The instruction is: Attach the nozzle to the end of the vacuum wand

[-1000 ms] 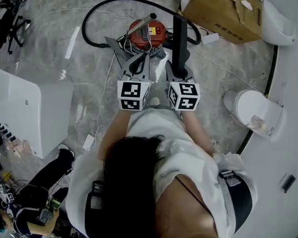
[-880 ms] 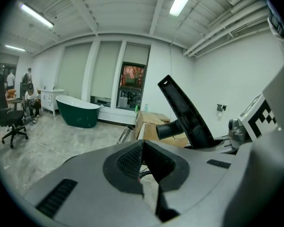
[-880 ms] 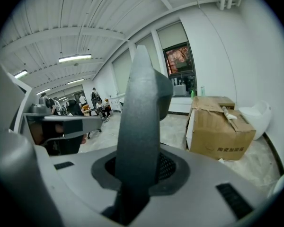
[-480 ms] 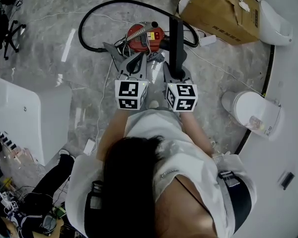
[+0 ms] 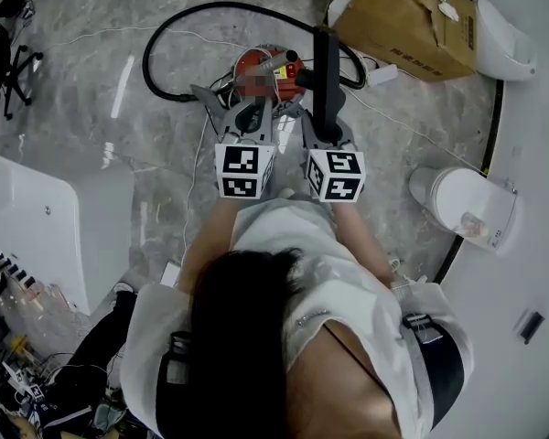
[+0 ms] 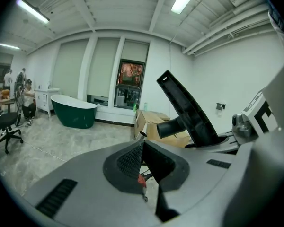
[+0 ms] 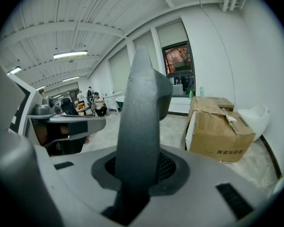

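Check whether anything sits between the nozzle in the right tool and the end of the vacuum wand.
Nothing visible does. In the head view the nozzle, gripped by the right tool, shows just right of the wand, gap clear; the shut left tool sits nearer the person.

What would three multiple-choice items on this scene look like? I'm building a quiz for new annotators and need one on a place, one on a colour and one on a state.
1. In the head view, where is the brown cardboard box relative to the red round vacuum canister?
A) lower left
B) upper right
C) on top of it

2. What colour is the flexible hose looping beside that canister?
A) white
B) green
C) black

3. What is the right gripper doing?
A) shut on the dark grey flat nozzle
B) open and empty
C) shut on the hose

Key:
1. B, the box sits toward the top right corner.
2. C, the loop is plainly black.
3. A, the nozzle stands clamped between its jaws.
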`<state>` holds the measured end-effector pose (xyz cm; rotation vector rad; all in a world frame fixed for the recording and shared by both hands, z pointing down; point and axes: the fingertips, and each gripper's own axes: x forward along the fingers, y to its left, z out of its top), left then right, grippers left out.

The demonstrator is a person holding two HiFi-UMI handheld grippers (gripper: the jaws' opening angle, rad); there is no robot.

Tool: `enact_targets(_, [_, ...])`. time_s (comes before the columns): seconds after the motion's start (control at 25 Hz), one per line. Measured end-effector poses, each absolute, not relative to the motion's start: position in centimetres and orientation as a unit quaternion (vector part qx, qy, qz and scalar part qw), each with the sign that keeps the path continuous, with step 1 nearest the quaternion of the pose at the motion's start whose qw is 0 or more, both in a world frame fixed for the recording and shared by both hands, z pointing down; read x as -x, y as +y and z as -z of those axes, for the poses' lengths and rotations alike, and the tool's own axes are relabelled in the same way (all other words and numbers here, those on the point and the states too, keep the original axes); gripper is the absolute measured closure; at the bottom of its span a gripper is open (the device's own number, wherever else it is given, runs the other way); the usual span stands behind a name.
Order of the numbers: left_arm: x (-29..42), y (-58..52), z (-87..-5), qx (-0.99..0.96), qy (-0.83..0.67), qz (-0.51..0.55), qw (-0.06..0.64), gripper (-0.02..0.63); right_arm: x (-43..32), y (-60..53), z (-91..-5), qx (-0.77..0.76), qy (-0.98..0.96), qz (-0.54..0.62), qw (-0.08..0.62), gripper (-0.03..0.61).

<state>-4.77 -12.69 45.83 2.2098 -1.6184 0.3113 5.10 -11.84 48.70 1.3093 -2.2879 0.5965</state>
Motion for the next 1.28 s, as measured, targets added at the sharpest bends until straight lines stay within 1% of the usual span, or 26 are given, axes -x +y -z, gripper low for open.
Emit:
enact_targets(0.52, [7.0, -15.4, -46.5, -0.810, -0.545, -0.112, 0.186, 0.612, -2.6, -13.9, -48.6, -0.502, -0.810, -0.208, 0.218, 0.482])
enact_targets(1.28, [8.1, -16.9, -47.4, -0.817, -0.534, -0.133, 0.174, 0.612, -3.5, -15.3, -48.9, -0.526, -0.790, -0.203, 0.241, 0.482])
